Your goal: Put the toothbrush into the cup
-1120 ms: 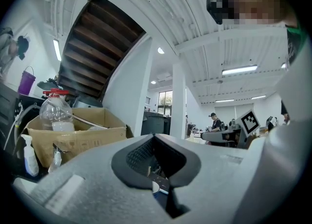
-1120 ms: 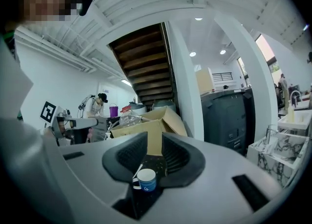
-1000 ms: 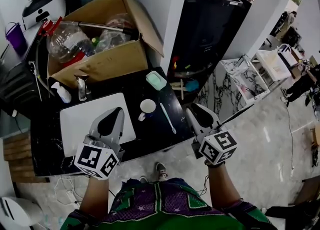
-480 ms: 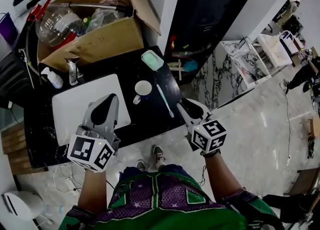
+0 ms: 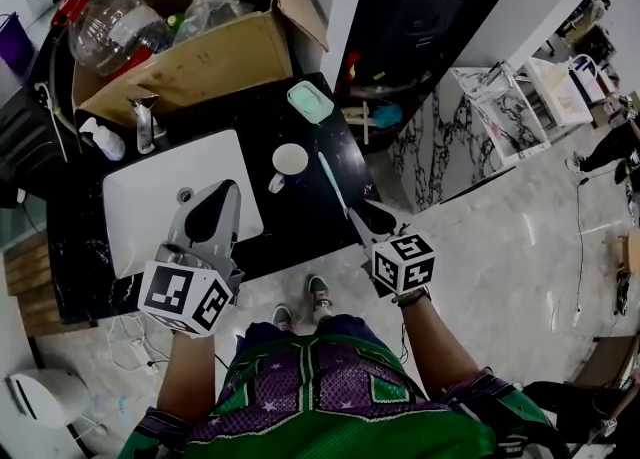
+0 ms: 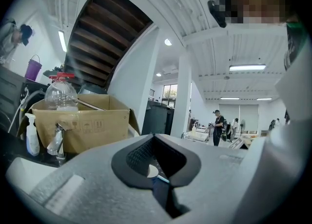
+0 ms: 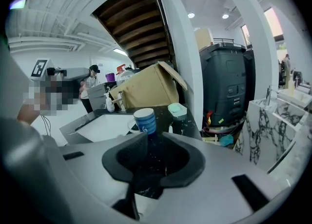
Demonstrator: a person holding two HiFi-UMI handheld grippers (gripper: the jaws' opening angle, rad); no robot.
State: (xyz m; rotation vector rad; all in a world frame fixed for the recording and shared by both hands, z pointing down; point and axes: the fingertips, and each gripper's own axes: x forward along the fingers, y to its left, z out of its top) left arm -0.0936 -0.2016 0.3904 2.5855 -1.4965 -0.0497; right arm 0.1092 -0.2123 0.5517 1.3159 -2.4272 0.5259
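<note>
Blue stripes on cup (image 7: 145, 120) show only in right gripper view, head view giving its white rim beside toothbrush (image 5: 334, 185); right gripper (image 5: 368, 212) parted, empty; left gripper (image 5: 228, 189) closed, empty.

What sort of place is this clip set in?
Likely a mock bathroom vanity inside a workshop hall: a white sink and faucet on a black counter with cup and toothbrush, a cardboard box behind.

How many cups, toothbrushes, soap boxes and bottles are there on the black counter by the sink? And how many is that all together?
cup: 1
toothbrush: 1
green soap box: 1
white bottle: 1
Total: 4
</note>
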